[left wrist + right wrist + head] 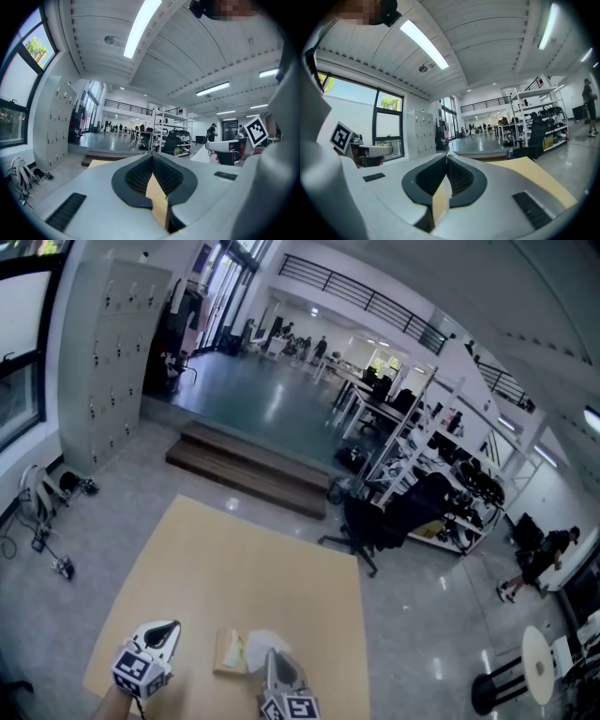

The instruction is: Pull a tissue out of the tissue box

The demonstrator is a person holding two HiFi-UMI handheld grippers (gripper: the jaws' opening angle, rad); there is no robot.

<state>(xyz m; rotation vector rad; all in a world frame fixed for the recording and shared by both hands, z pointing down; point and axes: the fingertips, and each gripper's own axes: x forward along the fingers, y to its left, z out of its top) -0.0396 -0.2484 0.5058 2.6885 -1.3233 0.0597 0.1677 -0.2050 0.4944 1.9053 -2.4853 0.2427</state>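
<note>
- The right gripper [275,662] had its jaws pressed together, and nothing showed between them. The left gripper [167,632] had its jaws together and empty too.
- The white tissue [262,645] stuck up from the tissue box [228,652], just beside the right gripper's tip.
- The box lay near the front of the tan table [234,568], between the two grippers.
- Shiny grey floor [422,634] lay around the table.
- The grab looked not yet begun. Next, one gripper would need to open, come down and pinch the tissue. The other could hold the box down.
</note>
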